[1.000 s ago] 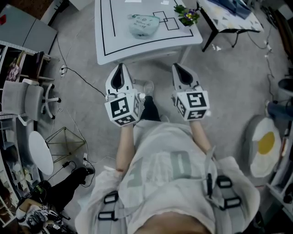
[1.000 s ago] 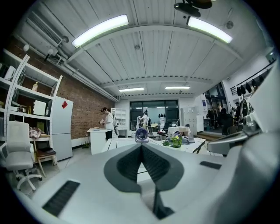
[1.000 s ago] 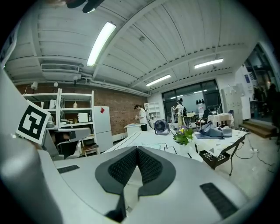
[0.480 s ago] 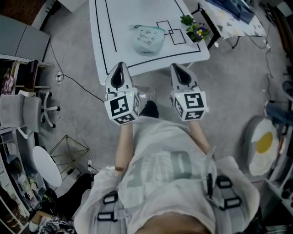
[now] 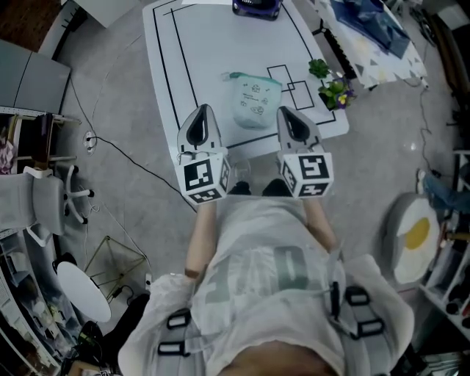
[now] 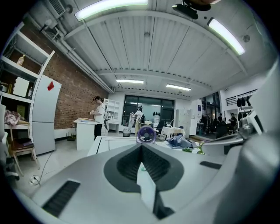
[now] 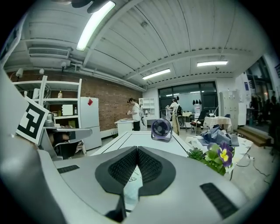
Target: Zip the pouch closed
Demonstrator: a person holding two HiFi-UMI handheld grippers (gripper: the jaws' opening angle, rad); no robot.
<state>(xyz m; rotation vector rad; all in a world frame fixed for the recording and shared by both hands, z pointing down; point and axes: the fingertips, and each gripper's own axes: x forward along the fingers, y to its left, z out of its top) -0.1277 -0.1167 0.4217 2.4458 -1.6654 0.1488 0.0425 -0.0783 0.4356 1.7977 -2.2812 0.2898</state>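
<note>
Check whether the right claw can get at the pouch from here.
Probably yes. The pouch lies on the table just ahead of the right claw, with nothing between them; its jaws are shut and must open first.

Pouch (image 5: 256, 101): soft semi-clear plastic, slight sheen. Tabletop (image 5: 205, 51): smooth white, semi-gloss. Left gripper (image 5: 203, 110) & right gripper (image 5: 287, 111): matt grey plastic shells, dark ribbed pads (image 7: 124, 167). Floor (image 5: 125, 110): rough, grey.

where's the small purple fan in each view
Head view: fan at the top edge, on the far end of the white table.
Left gripper view: fan at centre, just above the closed jaws.
Right gripper view: fan slightly right of centre, beyond the jaws.
Shared landmark: that black-lined table, under the fan in all three.
</note>
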